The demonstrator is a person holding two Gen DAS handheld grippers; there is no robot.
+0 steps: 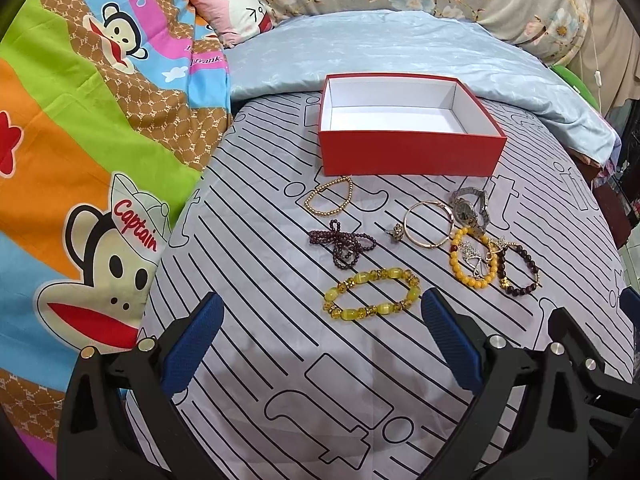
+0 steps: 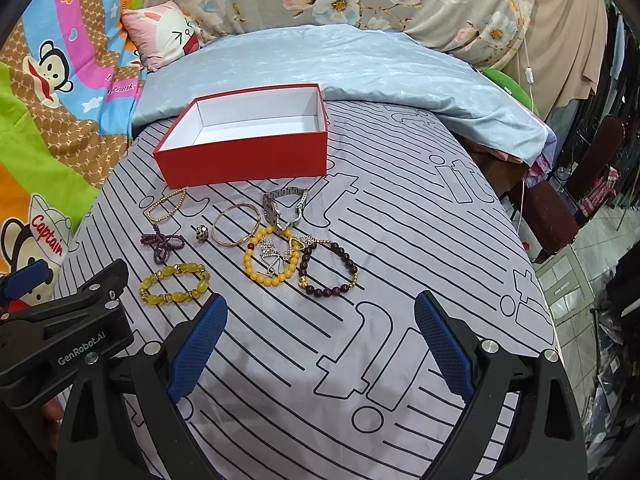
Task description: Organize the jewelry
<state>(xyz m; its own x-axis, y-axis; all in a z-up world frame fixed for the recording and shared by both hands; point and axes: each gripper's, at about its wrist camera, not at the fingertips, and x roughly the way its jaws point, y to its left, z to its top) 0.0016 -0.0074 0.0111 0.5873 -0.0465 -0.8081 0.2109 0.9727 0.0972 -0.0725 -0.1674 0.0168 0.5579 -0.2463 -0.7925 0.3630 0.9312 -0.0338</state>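
Left gripper (image 1: 318, 312): fingers spread wide, nothing between them, hovering over the striped sheet (image 1: 280, 380). Right gripper (image 2: 320, 314): also spread wide, holding nothing, over the same sheet. In the right wrist view the left gripper's body sits at the left edge, beside the right one.

Landmark = red box (image 1: 412, 152), open top, white inside, nothing in it, on the sheet ahead of both grippers. All jewelry lies loose on the sheet, on the gripper side of the box:

- Gold bead bracelet (image 1: 329, 196): just in front of the box's near-left corner.
- Dark purple bead strand (image 1: 344, 244): further from the box, bunched up, below the gold bracelet.
- Yellow chunky bracelet (image 1: 372, 292): furthest from the box, right ahead of the left gripper's tips.
- Small ring (image 1: 396, 232): in front of the box middle, just beside the gold bangle (image 1: 428, 224).
- Silver watch (image 1: 470, 208): in front of the box's near-right corner, touching the bangle.
- Orange bead bracelet (image 1: 472, 258): below the watch, with a silver chain piece (image 1: 472, 256) lying across it.
- Dark bead bracelet (image 1: 518, 270): beside the orange one, overlapping at the edge; the rightmost item.

Beyond the box: light blue quilt (image 1: 380, 52). Left of it: cartoon monkey blanket (image 1: 80, 140) and a pink pillow (image 1: 236, 12).
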